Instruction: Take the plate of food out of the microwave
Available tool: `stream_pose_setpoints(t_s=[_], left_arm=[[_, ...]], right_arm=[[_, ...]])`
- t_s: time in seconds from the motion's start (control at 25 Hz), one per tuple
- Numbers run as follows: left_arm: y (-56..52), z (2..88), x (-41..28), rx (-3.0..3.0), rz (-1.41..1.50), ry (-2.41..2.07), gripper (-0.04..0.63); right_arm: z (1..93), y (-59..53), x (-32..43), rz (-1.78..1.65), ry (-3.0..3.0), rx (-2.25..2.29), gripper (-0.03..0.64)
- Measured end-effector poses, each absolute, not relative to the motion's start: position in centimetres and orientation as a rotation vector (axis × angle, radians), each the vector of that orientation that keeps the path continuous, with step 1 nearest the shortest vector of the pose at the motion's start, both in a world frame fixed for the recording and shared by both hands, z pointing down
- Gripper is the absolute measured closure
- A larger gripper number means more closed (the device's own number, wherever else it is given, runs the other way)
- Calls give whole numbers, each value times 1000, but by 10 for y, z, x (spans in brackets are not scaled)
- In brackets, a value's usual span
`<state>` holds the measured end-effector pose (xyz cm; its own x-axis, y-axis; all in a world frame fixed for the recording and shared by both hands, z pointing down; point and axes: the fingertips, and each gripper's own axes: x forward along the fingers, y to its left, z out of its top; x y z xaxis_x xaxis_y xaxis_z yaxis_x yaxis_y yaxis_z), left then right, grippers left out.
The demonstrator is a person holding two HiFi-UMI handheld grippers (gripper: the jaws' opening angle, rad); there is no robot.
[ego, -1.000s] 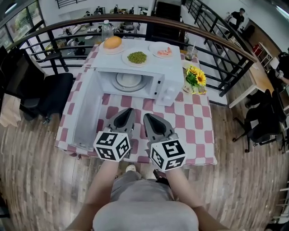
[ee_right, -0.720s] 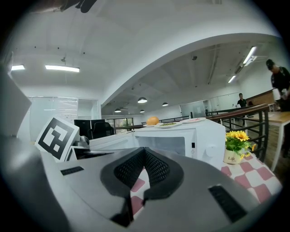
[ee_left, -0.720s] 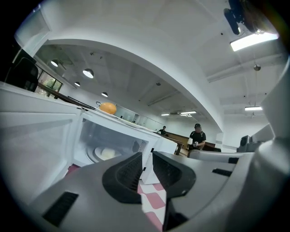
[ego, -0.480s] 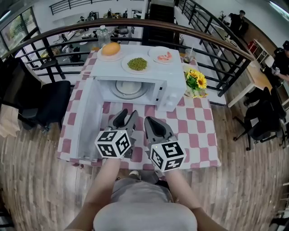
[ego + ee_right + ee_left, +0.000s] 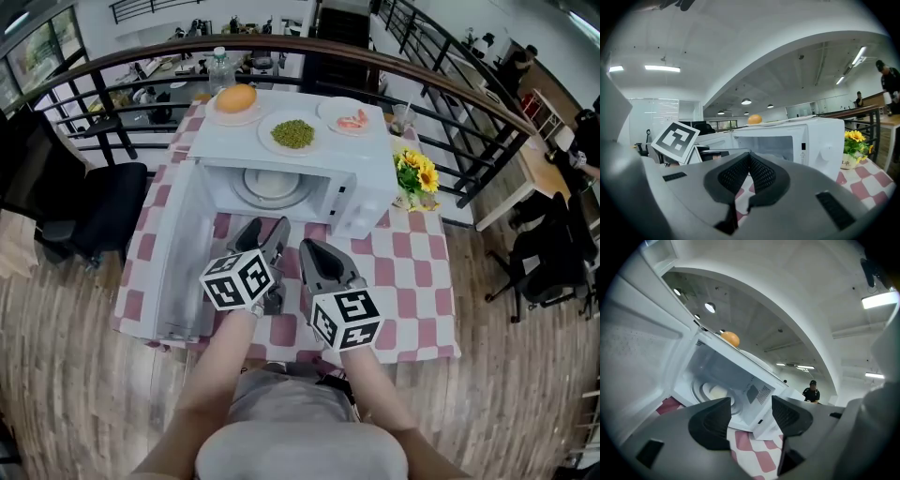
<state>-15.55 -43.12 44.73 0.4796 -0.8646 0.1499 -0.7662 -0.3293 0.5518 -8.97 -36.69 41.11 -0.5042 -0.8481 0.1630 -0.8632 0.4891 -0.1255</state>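
The white microwave [image 5: 367, 192] stands on the checked table with its door [image 5: 178, 253] swung open to the left. Inside, a white plate [image 5: 272, 183] with something pale on it rests on the turntable; the left gripper view shows the plate [image 5: 715, 392] deep in the cavity. My left gripper [image 5: 265, 232] hovers in front of the opening, its jaws opening, with nothing between the jaws of the left gripper [image 5: 751, 416]. My right gripper [image 5: 307, 246] hangs beside it, a little nearer to me, its jaws shut and empty; the right gripper [image 5: 749, 171] faces the microwave [image 5: 820, 136].
Three plates sit on top of the microwave: an orange bun [image 5: 235, 98], green peas [image 5: 292, 133] and shrimp [image 5: 352, 119]. A pot of yellow flowers [image 5: 415, 173] stands to the microwave's right. A railing [image 5: 450, 84] runs behind the table, and a black chair [image 5: 94, 202] stands at the left.
The left gripper's jaws have gone from shut to open, and it has edged forward toward the microwave opening. The right gripper has stayed shut and hardly moved.
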Motion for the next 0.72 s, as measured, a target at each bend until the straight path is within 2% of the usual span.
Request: stream_pose_setpoints(t_s=[0.36, 0.72], left_arm=[[-481, 492, -173, 1933, -274, -1367, 268], [-510, 532, -183, 1679, -362, -1346, 261]], right_arm=[[431, -394, -94, 342, -2636, 1503, 594], [450, -414, -100, 398, -2603, 1478, 594]])
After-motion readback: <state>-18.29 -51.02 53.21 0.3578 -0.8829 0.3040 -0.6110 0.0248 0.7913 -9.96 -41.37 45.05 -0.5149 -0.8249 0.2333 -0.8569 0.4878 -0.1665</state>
